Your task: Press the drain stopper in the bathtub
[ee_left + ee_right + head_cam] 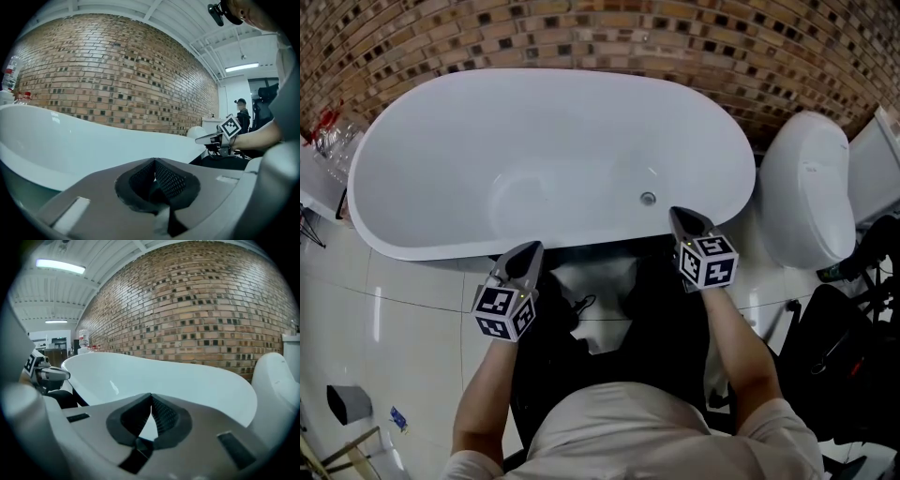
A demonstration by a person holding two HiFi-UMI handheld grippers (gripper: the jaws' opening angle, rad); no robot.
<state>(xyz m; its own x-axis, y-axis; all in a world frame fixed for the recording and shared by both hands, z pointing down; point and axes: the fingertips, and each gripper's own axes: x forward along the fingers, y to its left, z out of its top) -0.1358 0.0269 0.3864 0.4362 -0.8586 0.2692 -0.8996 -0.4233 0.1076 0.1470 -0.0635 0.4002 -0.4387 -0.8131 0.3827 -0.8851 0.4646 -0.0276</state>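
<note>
We stand at the near side of the white oval bathtub (469,131) on glossy white floor tiles (384,328), with both forearms extended toward it.

1. The left gripper (526,260) is at 7 o'clock of the tub, with its tips just short of the near rim. In the left gripper view its jaws meet at the tips and nothing sits between them.
2. The right gripper (685,222) is at 5 o'clock of the tub, with its tips over the near rim as the head view shows it. In the right gripper view its jaws are also closed tip to tip and empty. White tub wall shows through the narrow gap behind the tips.
3. Each gripper carries a marker cube (504,312). Its square black-and-white patterns are the only print we can make out.
4. The drain stopper (648,198) is a small round metal disc on the tub floor toward the right end. It lies at 10 o'clock from the right gripper's tips, near them but apart.
5. A white toilet (804,187) stands just beside the tub at 3 o'clock.
6. Clear bottles (328,131) with red parts stand at the tub's 9 o'clock end. Their labels are too small to read.
7. A brick wall (581,33) runs behind the tub at 12 o'clock.
</note>
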